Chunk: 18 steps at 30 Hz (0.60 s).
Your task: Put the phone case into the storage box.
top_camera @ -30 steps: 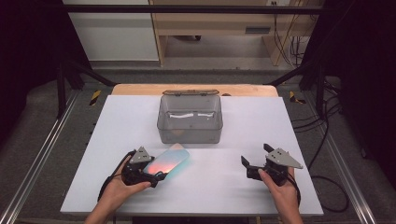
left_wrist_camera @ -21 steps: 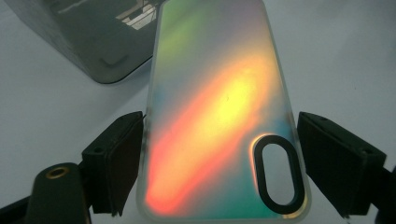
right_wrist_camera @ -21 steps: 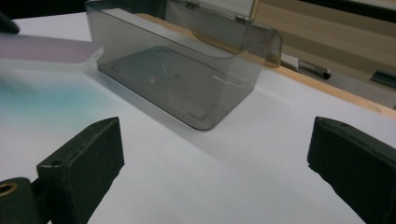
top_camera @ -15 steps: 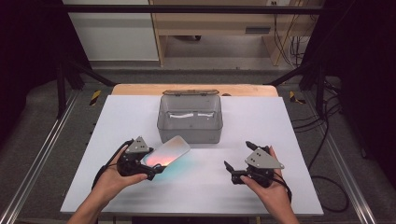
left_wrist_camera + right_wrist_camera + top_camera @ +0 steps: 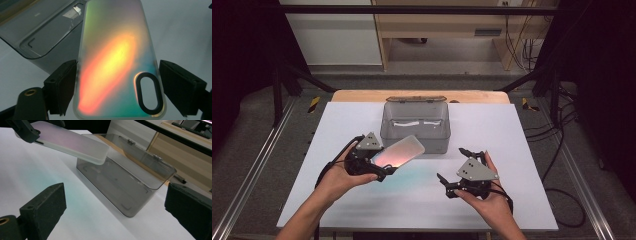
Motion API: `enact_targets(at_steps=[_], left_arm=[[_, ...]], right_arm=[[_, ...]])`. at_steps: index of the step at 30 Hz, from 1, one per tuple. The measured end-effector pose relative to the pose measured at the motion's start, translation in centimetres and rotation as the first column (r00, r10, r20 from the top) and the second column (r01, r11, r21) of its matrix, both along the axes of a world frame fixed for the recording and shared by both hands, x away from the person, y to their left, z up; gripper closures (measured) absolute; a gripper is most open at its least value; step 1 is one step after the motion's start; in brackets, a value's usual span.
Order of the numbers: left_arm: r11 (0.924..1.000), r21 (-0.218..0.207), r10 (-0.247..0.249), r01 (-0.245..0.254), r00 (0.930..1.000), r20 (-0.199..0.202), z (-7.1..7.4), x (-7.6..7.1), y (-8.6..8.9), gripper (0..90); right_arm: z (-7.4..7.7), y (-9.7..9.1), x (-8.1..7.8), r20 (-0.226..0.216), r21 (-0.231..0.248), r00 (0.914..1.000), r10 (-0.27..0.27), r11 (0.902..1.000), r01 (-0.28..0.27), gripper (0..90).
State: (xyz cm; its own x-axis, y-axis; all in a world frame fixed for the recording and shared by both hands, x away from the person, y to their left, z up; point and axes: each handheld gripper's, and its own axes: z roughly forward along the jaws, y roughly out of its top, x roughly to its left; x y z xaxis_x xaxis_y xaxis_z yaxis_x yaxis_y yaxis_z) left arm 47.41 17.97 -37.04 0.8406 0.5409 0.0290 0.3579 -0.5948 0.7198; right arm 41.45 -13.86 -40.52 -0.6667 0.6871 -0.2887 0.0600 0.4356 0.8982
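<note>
Two tools are working over the white counter. The left tool is clenching an iridescent, translucent phone case with an oval camera cut-out by its camera end, one jaw on each long edge, as the left gripper view shows. Compared with half a second ago, the case is being carried higher and farther forward, so its free end is now hanging over the near rim of the smoky grey clear plastic box at the counter's far middle; in the right gripper view the case is overlapping the box's near corner. The right tool is standing released, jaws wide apart and holding nothing, and has shifted rightward, pointing left.
</note>
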Motion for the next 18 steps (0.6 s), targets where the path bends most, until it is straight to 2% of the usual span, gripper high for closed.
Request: enact_targets(at_steps=[5,18], left_arm=[[0.9998,0.009,-0.015,0.015,0.9999,0.001,1.2,0.5,-0.6,17.5],[0.9992,0.027,-0.031,0.03,0.9994,0.018,3.9,1.5,-1.9,17.5]], right_arm=[[0.5,0.5,0.2,0.007,0.004,0.9999,0.007,1.0,-0.007,3.9],[1.6,1.9,0.6,0.031,-0.027,0.9988,0.039,0.9989,-0.038,3.8]])
